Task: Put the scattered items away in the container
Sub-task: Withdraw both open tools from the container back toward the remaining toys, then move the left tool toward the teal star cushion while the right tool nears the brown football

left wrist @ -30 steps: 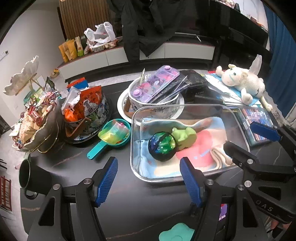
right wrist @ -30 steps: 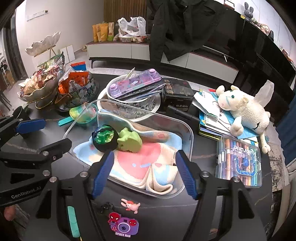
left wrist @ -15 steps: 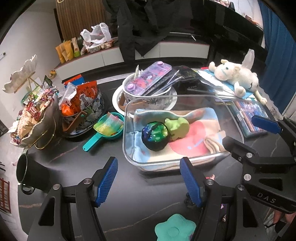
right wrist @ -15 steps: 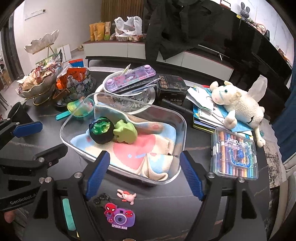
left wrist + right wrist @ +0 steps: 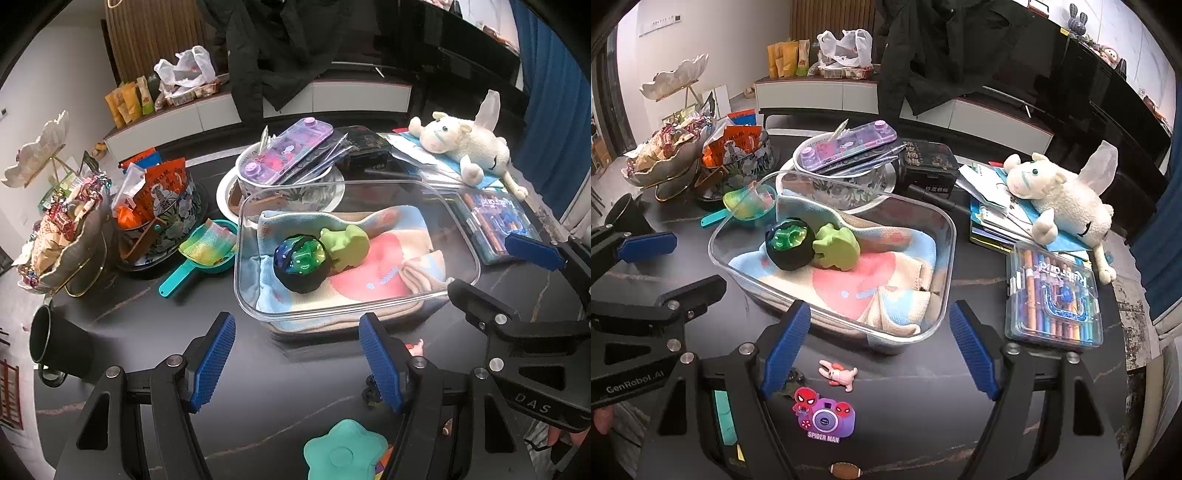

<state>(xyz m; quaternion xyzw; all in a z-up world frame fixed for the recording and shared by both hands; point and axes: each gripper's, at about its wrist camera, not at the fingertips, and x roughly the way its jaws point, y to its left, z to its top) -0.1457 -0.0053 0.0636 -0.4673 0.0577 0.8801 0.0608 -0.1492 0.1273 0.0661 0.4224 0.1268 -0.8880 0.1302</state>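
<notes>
Blue-padded fingers [image 5: 218,363] of our left gripper [image 5: 297,363] stand wide apart, holding nothing; our right gripper [image 5: 879,349] likewise; ahead of both pairs sits the clear container [image 5: 938,236] on the worktop [image 5: 147,332]; a pink bunny figure [image 5: 837,372] lies between the right fingers.

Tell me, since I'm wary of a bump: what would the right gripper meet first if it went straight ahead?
Probably the near wall of the clear container, which lies straight ahead of the open right gripper. The pink bunny sits lower, likely beneath its path.
</notes>
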